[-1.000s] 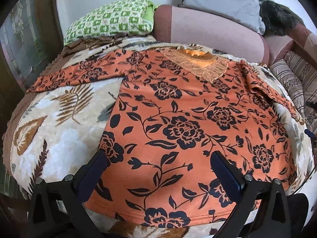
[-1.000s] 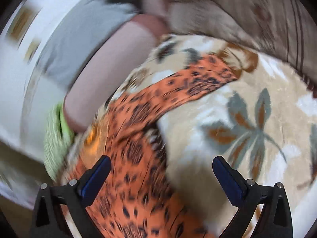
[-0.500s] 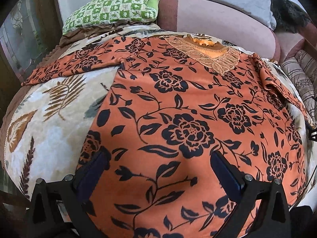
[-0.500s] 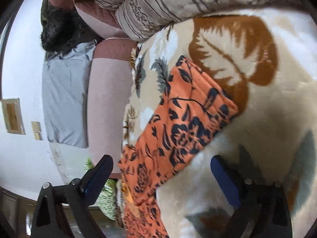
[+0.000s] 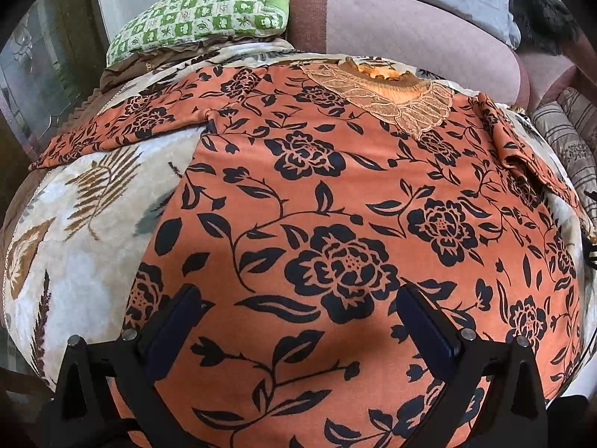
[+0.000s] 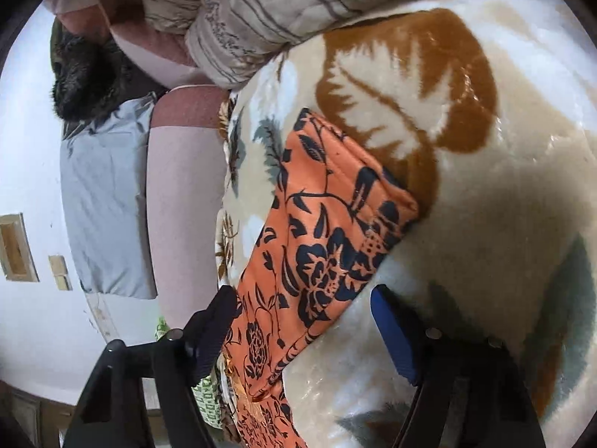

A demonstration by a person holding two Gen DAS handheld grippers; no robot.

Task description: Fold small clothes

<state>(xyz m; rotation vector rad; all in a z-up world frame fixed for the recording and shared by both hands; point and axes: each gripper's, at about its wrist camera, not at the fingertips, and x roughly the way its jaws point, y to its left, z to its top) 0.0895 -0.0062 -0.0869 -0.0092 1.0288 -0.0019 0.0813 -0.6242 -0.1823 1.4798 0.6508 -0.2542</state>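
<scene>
An orange top with black flowers [image 5: 335,194] lies flat, front up, on a cream leaf-print blanket [image 5: 74,246]. Its lace neckline [image 5: 395,93] is at the far end and both sleeves are spread out. My left gripper [image 5: 298,310] is open and empty, low over the top's lower body. In the right wrist view the top's right sleeve [image 6: 328,231] lies on the blanket [image 6: 503,205]. My right gripper [image 6: 302,306] is open, its fingers either side of the sleeve near the cuff, not closed on it.
A green checked pillow [image 5: 201,11] and a pink bolster [image 5: 403,26] lie behind the top. A grey pillow [image 6: 104,201] leans on the wall. A striped quilt [image 6: 291,11] is bunched at the blanket's right side.
My left gripper has moved forward and lower over the top. My right gripper has swung round and come down over the sleeve end, and its jaws have narrowed a little.
</scene>
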